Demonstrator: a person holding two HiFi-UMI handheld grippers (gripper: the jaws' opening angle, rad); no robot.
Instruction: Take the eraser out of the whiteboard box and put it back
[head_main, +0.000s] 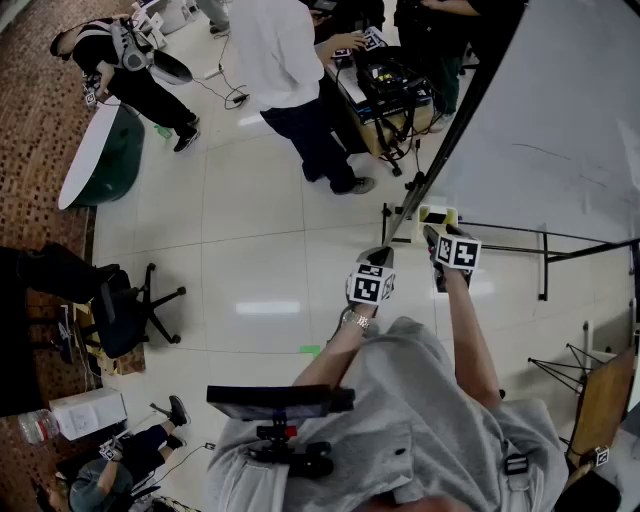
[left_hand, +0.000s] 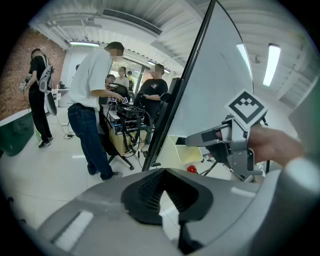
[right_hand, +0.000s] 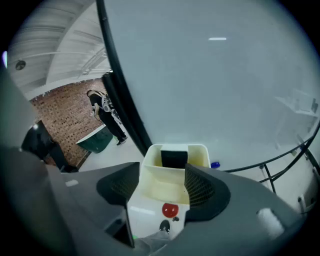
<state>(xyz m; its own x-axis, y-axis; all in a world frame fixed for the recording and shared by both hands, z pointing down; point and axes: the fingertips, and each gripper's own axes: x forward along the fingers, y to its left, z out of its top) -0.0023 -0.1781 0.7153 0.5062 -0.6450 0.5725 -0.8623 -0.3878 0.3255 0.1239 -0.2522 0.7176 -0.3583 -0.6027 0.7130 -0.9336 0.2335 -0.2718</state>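
A cream whiteboard box (right_hand: 172, 187) hangs at the lower edge of the whiteboard (right_hand: 210, 75). The black eraser (right_hand: 174, 159) stands upright inside it, against the far wall. My right gripper (right_hand: 162, 181) is open, its two jaws on either side of the box's near part, apart from the eraser. In the head view the right gripper (head_main: 434, 238) points down at the box (head_main: 437, 214). My left gripper (head_main: 381, 258) hovers just left of it, shut with nothing in it. From the left gripper (left_hand: 164, 172) view, the right gripper (left_hand: 196, 140) reaches over the box (left_hand: 186, 152).
A small red round thing (right_hand: 170, 210) sits below the box and a blue thing (right_hand: 215, 164) behind it. The whiteboard's stand legs (head_main: 545, 245) spread over the tiled floor. Several people stand beyond, by a cart with cables (head_main: 385, 90). An office chair (head_main: 125, 310) is at the left.
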